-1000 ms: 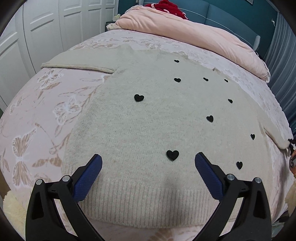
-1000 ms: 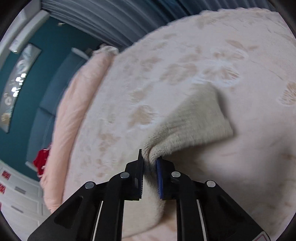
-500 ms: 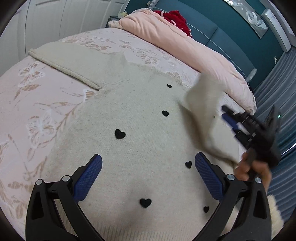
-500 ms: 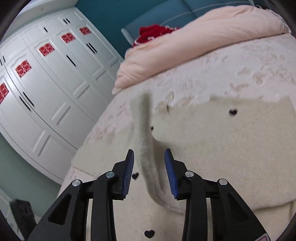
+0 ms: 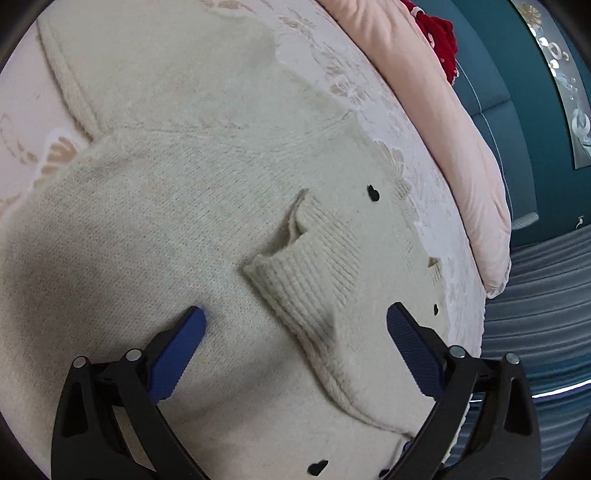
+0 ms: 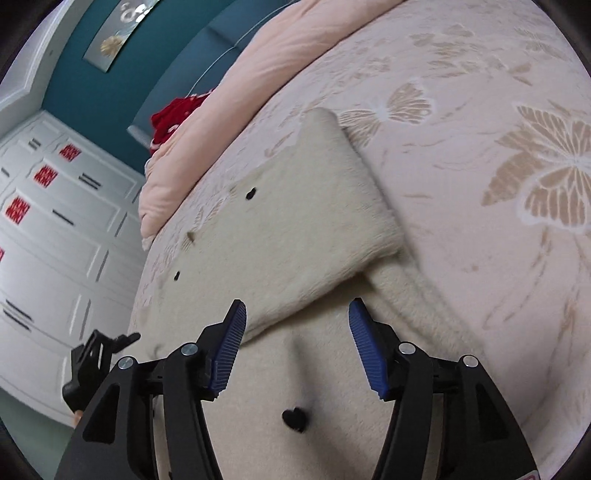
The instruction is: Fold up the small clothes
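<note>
A cream sweater (image 5: 155,229) with black hearts lies flat on the bed. Its right sleeve is folded across the body, and the ribbed cuff (image 5: 314,273) rests near the chest. My left gripper (image 5: 295,325) hovers low over that cuff, jaws wide but closing, with the sleeve lying under the gap and the pads not pressing it. In the right wrist view the folded sleeve (image 6: 317,221) lies on the sweater (image 6: 280,373). My right gripper (image 6: 297,317) stands just above the fold, its jaws opening with nothing held. The left gripper (image 6: 99,354) shows at the left edge there.
The bedsheet (image 6: 517,177) has a butterfly pattern and spreads to the right of the sweater. A pink duvet (image 5: 424,96) with a red garment (image 5: 439,33) lies by the teal headboard (image 5: 517,122). White wardrobe doors (image 6: 44,240) stand beyond the bed.
My right gripper swung the sleeve from the bed's side over the sweater body and let it go, jaws spreading. My left gripper moved up the sweater to the cuff and narrowed slightly.
</note>
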